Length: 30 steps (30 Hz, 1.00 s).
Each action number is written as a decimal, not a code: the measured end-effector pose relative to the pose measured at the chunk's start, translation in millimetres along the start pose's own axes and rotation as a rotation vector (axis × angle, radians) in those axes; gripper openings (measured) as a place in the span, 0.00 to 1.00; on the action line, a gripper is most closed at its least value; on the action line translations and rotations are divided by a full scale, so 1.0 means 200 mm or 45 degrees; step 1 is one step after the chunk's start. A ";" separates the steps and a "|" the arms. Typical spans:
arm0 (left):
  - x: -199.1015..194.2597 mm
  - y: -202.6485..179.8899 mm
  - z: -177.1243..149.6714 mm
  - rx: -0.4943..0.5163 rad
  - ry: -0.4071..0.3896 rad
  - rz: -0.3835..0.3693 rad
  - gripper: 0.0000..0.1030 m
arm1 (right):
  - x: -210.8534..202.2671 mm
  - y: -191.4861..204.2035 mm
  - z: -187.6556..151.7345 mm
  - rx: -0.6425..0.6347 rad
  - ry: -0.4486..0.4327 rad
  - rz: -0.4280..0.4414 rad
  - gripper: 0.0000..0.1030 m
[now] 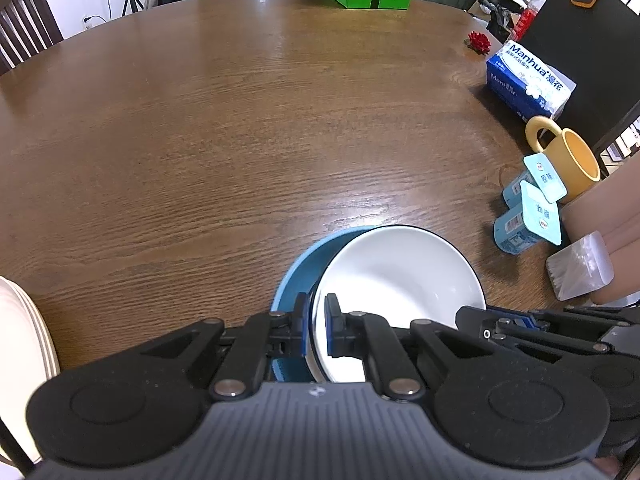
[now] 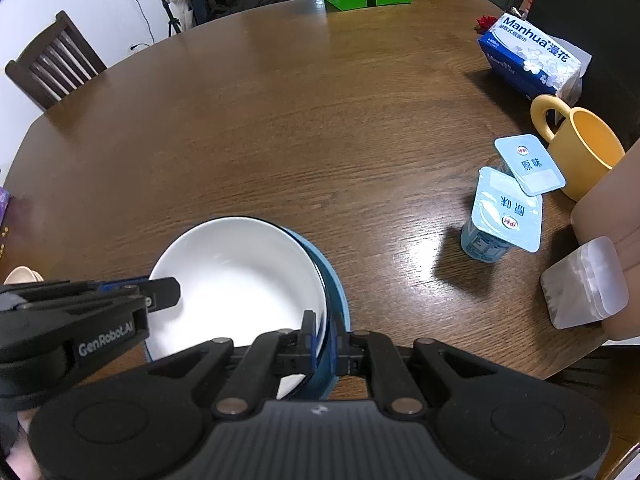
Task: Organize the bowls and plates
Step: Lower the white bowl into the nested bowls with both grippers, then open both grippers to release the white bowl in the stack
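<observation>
Wooden table (image 1: 240, 120): "Manhua" tissue pack (image 1: 528, 82); "GenRoboLAI" on left tongs (image 2: 160, 298).

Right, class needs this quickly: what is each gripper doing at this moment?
Left gripper: shut on the white bowl rim.
Right gripper: shut on the rims of the white bowl and blue bowl together.

Pretty bright, even indoor light in both views. The glossy wooden bench (image 1: 240, 120) throws pale glare streaks near its far edge and by the white bowl (image 2: 236, 280). The yogurt cups (image 2: 504, 216) cast a dark, soft shadow to their lower left. Heavy fisheye bend curves the bench rim, with black vignette in the corners. Focus is mostly sharp; the close gripper body looks a little soft.
</observation>
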<state>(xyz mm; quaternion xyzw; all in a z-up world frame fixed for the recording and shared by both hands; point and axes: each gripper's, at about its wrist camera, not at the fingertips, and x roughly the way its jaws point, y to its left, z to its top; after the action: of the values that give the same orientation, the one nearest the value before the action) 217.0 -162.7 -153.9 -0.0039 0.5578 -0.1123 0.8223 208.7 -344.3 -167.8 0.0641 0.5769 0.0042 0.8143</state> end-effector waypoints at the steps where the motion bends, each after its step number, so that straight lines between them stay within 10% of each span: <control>1: 0.00 0.00 0.00 0.002 -0.002 0.002 0.08 | 0.00 0.00 0.00 -0.001 0.003 0.001 0.06; 25: 0.04 0.02 -0.04 0.014 0.014 -0.012 0.10 | 0.06 0.02 -0.02 -0.031 0.024 -0.004 0.07; 30: -0.01 0.03 -0.04 0.010 -0.020 -0.051 0.44 | 0.04 0.00 -0.02 -0.015 0.016 0.031 0.10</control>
<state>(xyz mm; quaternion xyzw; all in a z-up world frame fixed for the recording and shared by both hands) 210.3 -155.2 -156.9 -0.0128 0.5506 -0.1308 0.8243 208.3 -343.4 -176.5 0.0663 0.5810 0.0179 0.8110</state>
